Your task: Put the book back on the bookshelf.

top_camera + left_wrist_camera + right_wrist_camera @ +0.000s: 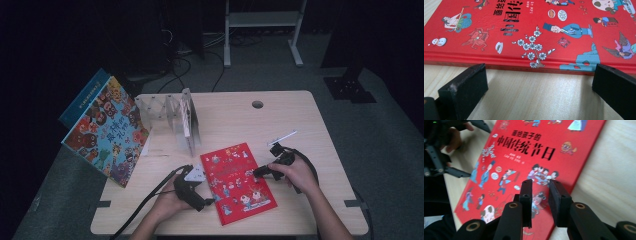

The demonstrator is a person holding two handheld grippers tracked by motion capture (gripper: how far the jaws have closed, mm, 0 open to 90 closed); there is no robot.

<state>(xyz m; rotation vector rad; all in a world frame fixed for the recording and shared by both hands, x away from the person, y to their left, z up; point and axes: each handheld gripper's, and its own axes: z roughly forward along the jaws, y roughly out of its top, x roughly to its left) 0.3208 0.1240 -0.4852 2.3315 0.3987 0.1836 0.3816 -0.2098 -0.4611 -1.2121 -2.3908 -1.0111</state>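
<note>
Red picture book (237, 183): lay flat, cover up, on the near middle of the wooden table (280, 115), between the two hands.

Left gripper (210, 201): low at the book's left edge, beside its near corner. In the left gripper view its jaws stood spread wide on the tabletop, the book's spine (529, 65) just ahead of them, nothing between them.

Right gripper (257, 172): above the book's right edge. In the right gripper view its jaws stood close together with a narrow gap, hovering over the cover, gripping nothing.

Blue picture book (107, 132): propped upright at the table's left, against a clear rack (172, 116).
</note>
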